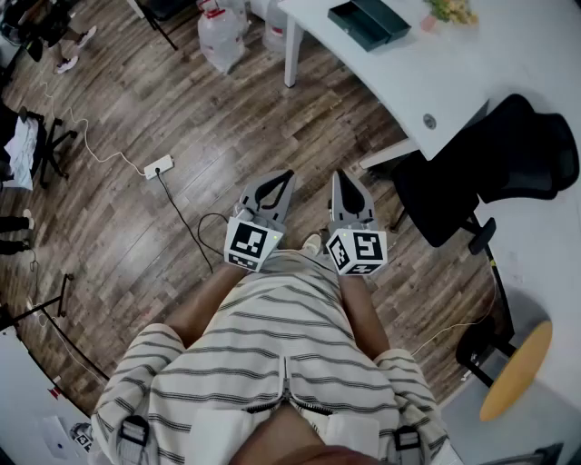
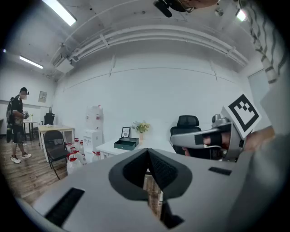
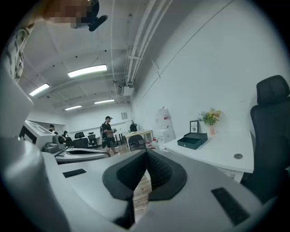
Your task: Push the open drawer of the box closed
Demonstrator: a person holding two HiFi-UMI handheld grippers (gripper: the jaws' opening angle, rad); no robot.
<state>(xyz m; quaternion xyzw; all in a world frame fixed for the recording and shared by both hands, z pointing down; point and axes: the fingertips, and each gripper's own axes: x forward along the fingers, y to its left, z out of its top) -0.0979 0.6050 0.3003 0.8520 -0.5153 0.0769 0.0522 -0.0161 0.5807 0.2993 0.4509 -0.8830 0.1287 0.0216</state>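
Observation:
The dark green box with its drawer pulled out sits on the white table at the far upper right, well away from both grippers. It also shows small in the left gripper view as the box and in the right gripper view as the box, next to a photo frame and flowers. My left gripper and right gripper are held side by side close to my body above the wooden floor. Both the left gripper and the right gripper are shut with nothing in them.
A black office chair stands between me and the table. Water bottles stand by the table leg, and a power strip with cables lies on the floor. A round wooden stool is at lower right. A person stands far off.

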